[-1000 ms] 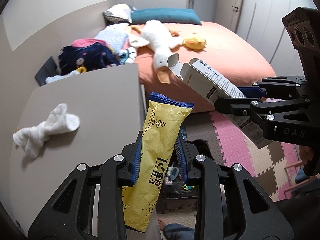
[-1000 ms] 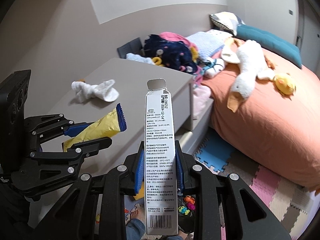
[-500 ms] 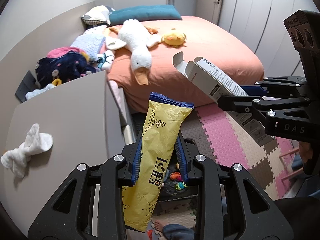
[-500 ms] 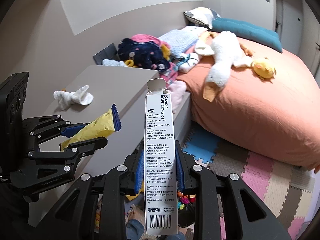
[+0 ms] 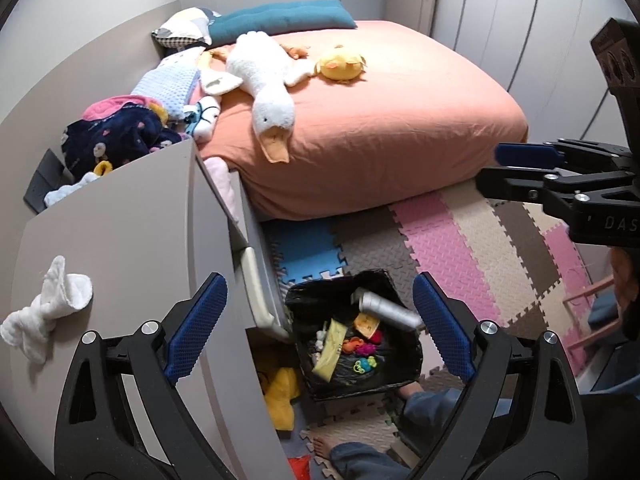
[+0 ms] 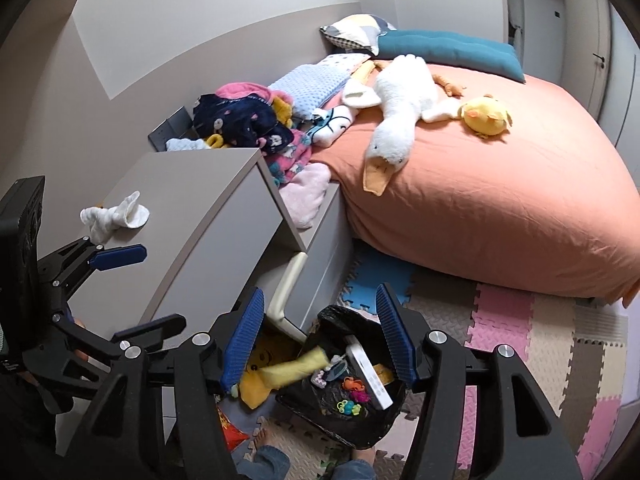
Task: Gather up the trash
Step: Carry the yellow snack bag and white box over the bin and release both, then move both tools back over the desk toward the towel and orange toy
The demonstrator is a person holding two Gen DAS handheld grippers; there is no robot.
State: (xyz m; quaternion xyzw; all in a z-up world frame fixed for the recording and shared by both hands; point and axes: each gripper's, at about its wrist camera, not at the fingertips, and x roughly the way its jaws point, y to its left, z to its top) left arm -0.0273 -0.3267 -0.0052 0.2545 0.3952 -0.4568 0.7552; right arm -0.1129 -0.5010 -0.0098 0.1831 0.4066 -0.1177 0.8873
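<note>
Two grippers, left gripper (image 5: 320, 328) and right gripper (image 6: 318, 340), both spread wide and empty above the black trash bag (image 5: 384, 378). Inside already: yellow wrapper (image 6: 298, 368) and white box (image 6: 368, 376). Best now to lift clear without snagging the bag rim — then reach for the white cloth (image 5: 44, 316) on the grey cabinet (image 5: 132, 240). Only in the left view: the box's open flap end.

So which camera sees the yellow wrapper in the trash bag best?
The right wrist view. There the yellow wrapper lies long and clear over the black trash bag's edge, between the open right gripper fingers. The left wrist view shows it smaller and partly folded among toys inside.
</note>
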